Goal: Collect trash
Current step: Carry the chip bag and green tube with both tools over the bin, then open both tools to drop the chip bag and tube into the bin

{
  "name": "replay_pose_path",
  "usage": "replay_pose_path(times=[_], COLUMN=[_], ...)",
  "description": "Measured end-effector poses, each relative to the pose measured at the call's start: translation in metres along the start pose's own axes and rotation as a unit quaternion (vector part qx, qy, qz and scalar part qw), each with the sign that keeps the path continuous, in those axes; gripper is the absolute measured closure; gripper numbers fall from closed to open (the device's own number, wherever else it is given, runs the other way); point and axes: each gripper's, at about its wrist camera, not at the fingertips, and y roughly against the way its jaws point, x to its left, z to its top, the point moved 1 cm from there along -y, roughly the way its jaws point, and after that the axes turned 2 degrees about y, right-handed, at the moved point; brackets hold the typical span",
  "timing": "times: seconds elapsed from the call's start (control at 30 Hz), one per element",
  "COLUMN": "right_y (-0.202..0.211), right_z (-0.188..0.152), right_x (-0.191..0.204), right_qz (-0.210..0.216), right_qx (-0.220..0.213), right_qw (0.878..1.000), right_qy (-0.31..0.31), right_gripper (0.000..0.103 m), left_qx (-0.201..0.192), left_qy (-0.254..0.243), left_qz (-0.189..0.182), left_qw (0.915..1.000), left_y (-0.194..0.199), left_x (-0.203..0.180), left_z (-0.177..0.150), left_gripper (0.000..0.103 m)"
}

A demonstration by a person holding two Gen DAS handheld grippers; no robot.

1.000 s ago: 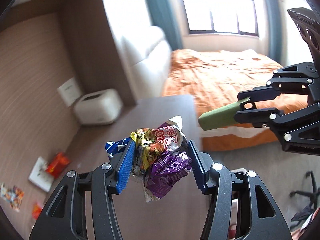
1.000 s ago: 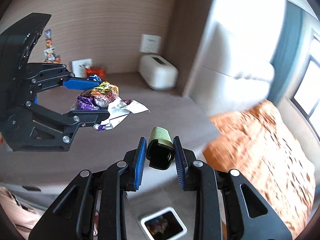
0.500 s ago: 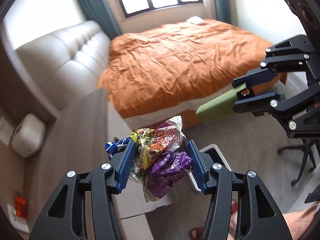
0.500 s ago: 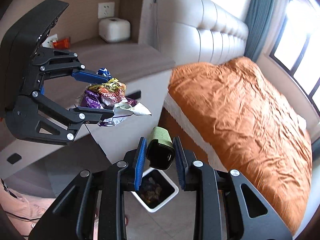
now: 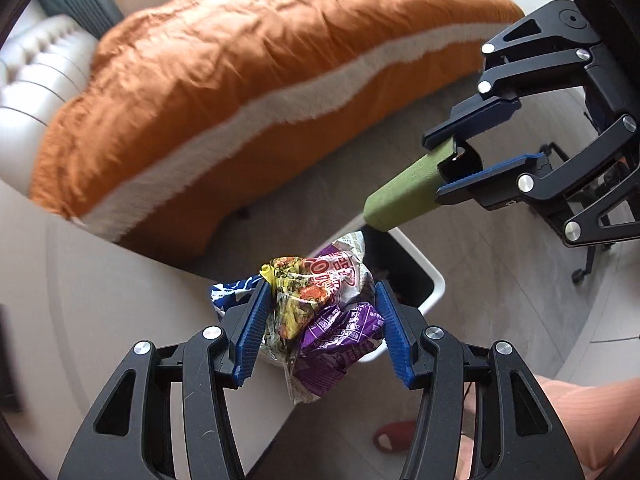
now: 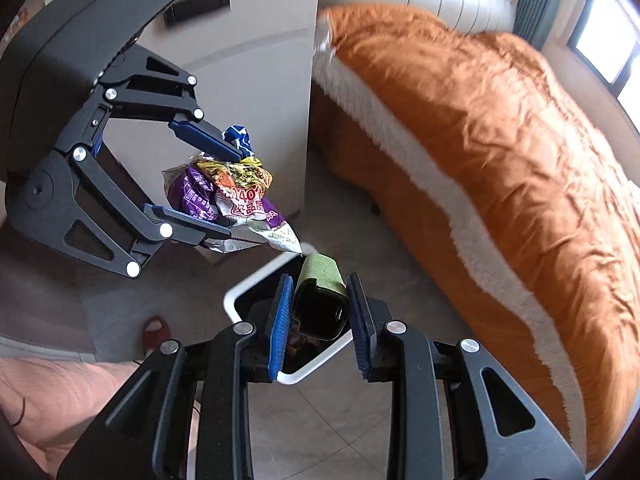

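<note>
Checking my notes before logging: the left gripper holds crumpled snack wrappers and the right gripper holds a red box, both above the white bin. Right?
One error: the box in the right gripper is green and black, as the right wrist view shows. The left gripper does hold the wrappers above the white bin.

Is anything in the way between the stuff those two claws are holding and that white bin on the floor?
Nothing visible. The left gripper clamps the wrappers and the right gripper clamps the green case, both above the open, lidless bin with only air between.
</note>
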Motion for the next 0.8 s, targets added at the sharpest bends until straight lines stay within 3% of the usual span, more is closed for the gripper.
replay_pose_path(times=[0.2, 0.3, 0.37, 0.4, 0.43, 0.47, 0.57, 0.8], right_y=[-0.113, -0.147, -0.164, -0.171, -0.175, -0.178, -0.189, -0.182], right_z=[-0.054, -0.075, -0.087, -0.093, -0.096, -0.1, -0.105, -0.099], right_x=[0.0, 0.003, 0.007, 0.009, 0.01, 0.01, 0.009, 0.004], right_qz=[0.013, 0.034, 0.054, 0.056, 0.054, 0.051, 0.06, 0.046], right_qx=[0.052, 0.064, 0.072, 0.078, 0.075, 0.064, 0.083, 0.074], right_qw=[0.998, 0.997, 0.994, 0.993, 0.993, 0.993, 0.99, 0.99], right_qy=[0.032, 0.038, 0.054, 0.066, 0.073, 0.082, 0.095, 0.112], right_gripper=[0.074, 0.074, 0.072, 0.049, 0.008, 0.005, 0.005, 0.005], left_qx=[0.043, 0.049, 0.049, 0.05, 0.046, 0.049, 0.054, 0.056], left_qy=[-0.023, -0.034, -0.041, -0.047, -0.055, -0.069, -0.088, -0.09], left_qz=[-0.022, -0.04, -0.051, -0.057, -0.054, -0.059, -0.066, -0.077], left_qw=[0.9986, 0.9974, 0.9967, 0.996, 0.9959, 0.9947, 0.9925, 0.9914], left_y=[-0.117, -0.161, -0.183, -0.193, -0.199, -0.206, -0.218, -0.207], left_x=[-0.013, -0.023, -0.03, -0.034, -0.035, -0.04, -0.048, -0.049], left_z=[-0.02, -0.03, -0.034, -0.037, -0.039, -0.042, -0.05, -0.056], left_gripper=[0.05, 0.049, 0.037, 0.006, 0.005, 0.005, 0.005, 0.005])
